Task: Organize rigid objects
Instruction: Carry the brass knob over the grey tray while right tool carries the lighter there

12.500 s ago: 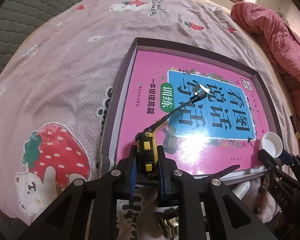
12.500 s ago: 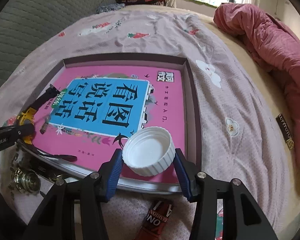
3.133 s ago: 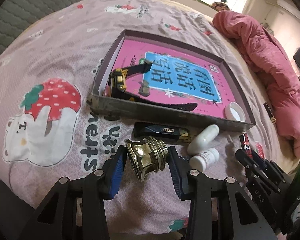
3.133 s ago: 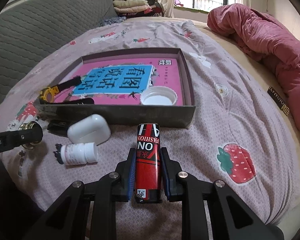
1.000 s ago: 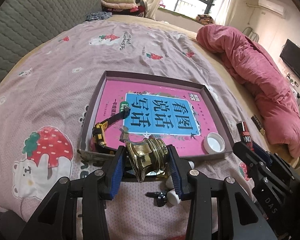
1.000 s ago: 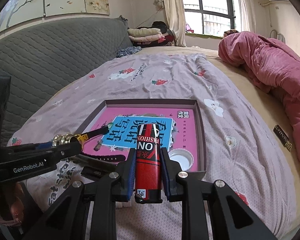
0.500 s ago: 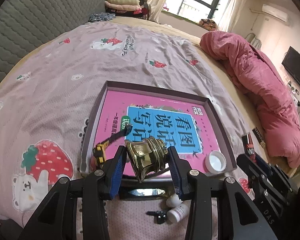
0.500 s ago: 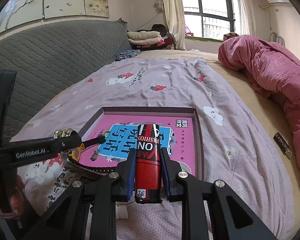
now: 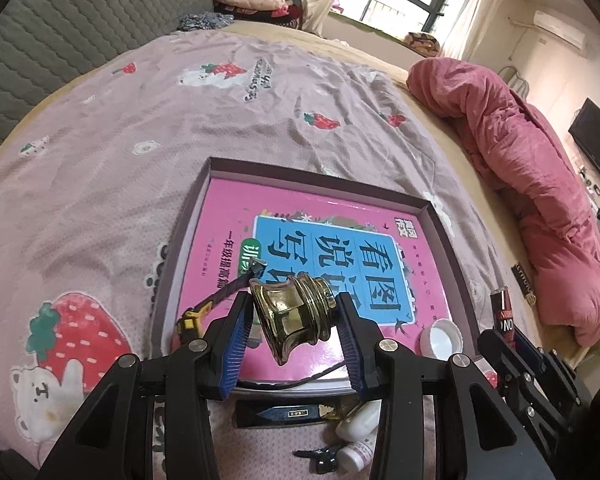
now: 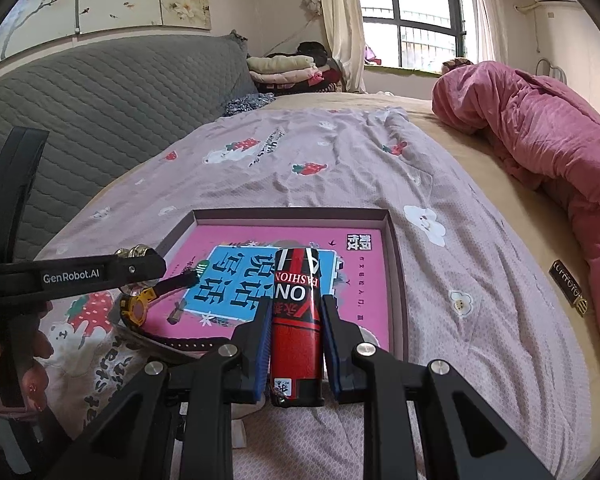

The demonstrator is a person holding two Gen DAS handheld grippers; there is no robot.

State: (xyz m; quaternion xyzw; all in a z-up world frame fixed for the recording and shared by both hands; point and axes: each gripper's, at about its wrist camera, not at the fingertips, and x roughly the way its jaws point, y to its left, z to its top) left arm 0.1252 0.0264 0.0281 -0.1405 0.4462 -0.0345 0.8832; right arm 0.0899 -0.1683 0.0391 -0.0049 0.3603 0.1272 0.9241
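We've lifted both pieces off the bed: left gripper (image 9: 294, 334) clamps the brass knob (image 9: 296, 320), right gripper (image 10: 296, 344) squeezes the red can (image 10: 297, 320), both hovering at the tray's (image 9: 188, 216) 6 o'clock edge, ready to drop in.

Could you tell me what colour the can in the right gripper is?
Red and black can, clearest in the right wrist view.

Bed (image 9: 100, 168) with strawberry sheet, shallow box (image 9: 432, 216), pink quilt (image 9: 540, 184), white bottles (image 9: 360, 424)

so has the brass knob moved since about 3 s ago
Yes. The brass knob, then low on the bedsheet before the box, is now lifted in the left claw over the box's near edge.
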